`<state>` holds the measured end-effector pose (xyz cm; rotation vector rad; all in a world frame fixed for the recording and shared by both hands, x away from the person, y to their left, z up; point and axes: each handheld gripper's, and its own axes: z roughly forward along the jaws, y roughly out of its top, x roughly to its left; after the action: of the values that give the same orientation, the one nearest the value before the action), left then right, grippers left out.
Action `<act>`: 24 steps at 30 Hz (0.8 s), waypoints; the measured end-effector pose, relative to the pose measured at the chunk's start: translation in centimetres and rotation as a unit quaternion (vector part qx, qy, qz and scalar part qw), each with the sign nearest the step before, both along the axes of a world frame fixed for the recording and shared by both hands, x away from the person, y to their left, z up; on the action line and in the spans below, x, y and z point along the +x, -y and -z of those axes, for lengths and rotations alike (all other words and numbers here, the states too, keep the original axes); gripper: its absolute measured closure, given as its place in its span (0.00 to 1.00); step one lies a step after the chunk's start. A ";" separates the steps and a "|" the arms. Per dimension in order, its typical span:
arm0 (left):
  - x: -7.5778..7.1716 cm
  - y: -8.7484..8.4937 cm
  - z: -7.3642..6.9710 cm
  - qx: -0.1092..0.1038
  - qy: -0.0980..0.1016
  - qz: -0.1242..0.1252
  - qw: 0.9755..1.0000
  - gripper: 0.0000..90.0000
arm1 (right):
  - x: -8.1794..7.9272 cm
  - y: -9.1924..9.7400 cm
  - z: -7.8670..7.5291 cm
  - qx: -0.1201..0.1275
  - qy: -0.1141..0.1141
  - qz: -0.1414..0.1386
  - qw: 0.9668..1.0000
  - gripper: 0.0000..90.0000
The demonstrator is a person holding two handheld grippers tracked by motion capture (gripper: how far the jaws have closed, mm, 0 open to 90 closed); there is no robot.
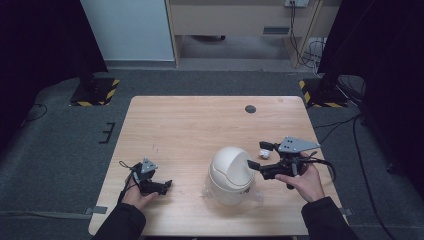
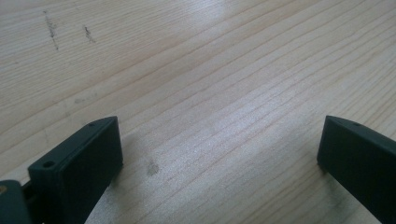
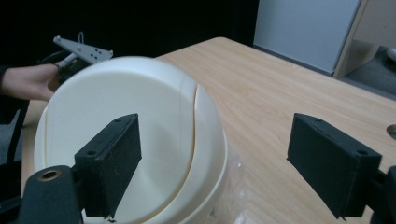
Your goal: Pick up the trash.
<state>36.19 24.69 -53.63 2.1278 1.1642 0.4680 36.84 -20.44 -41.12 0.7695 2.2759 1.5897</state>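
A cream domed bin [image 1: 231, 175] with a swing lid stands on the wooden table [image 1: 200, 125], near the front and right of centre, with clear plastic around its base. My right gripper [image 1: 257, 155] is open just to the right of the dome. In the right gripper view the bin [image 3: 154, 121] is close ahead, my right gripper [image 3: 215, 158] has its jaws wide apart, and one jaw overlaps the dome. A small white crumpled ball [image 1: 264, 154] lies on the table by its far jaw. My left gripper [image 1: 164, 186] sits low at the front left, open [image 2: 219, 154] over bare wood.
A dark round hole [image 1: 250, 109] marks the table's far right area. Black stands with yellow-striped bases [image 1: 95, 92] flank the table on the grey floor. The other hand and its gripper plate [image 3: 79, 49] appear beyond the bin in the right gripper view.
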 end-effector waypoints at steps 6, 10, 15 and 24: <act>0.0 0.0 0.0 0.000 0.000 0.000 1.000 0.00 | 0.0 -0.3 0.6 -0.013 -0.009 -0.010 1.000 0.19; 0.0 0.0 0.0 0.000 0.000 0.000 1.000 0.00 | 0.0 -0.4 0.8 -0.020 -0.014 -0.013 1.000 0.19; 0.0 0.0 0.0 0.000 0.000 0.000 1.000 0.00 | 0.0 -0.8 1.3 -0.036 -0.022 -0.020 0.999 0.20; 0.0 0.0 0.0 0.000 0.000 0.000 1.000 0.00 | 0.2 -1.4 2.0 -0.055 -0.031 -0.019 0.998 0.21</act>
<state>36.19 24.69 -53.63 2.1278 1.1643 0.4679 37.00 -19.02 -43.09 0.7631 2.4121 1.4611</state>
